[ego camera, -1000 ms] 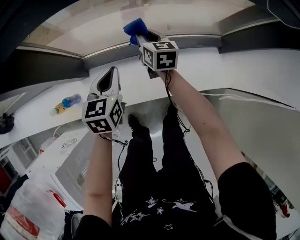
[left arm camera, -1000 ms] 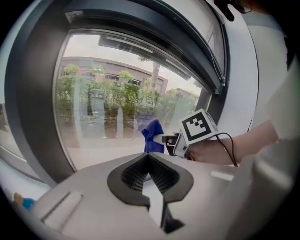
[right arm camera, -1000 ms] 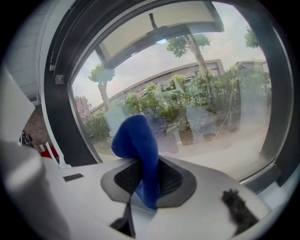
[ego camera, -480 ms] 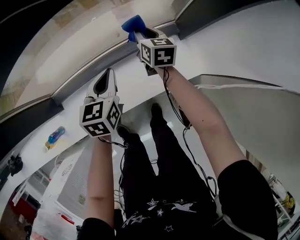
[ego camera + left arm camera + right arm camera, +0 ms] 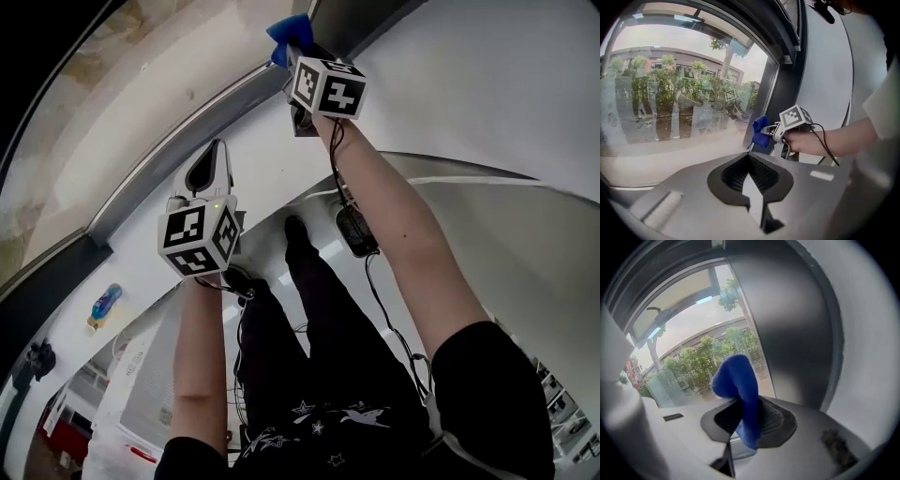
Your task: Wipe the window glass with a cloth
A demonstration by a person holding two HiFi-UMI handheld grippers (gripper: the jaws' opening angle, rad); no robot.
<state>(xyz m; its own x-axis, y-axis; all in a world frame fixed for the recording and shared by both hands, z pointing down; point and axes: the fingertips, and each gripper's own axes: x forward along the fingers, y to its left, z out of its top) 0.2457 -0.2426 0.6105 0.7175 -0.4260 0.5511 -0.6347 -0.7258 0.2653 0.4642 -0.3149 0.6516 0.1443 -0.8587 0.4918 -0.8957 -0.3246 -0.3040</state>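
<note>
Right gripper (image 5: 747,420) clamped on the blue cloth (image 5: 736,376), raised beside the window glass (image 5: 670,108) at the dark frame (image 5: 787,324); contact unclear. Left gripper (image 5: 752,178) clenched, empty. Cloth likely soft, light, floppy: pinch a bunched fold

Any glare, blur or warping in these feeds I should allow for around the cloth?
Head view: heavy fisheye, the window frame bows into an arc, and the glass looks washed out. Left gripper view: daylight backlights the glass, with haze low on the pane; dark corners. Right gripper view: cloth sharp and well lit, picture rim soft and smeared.
</note>
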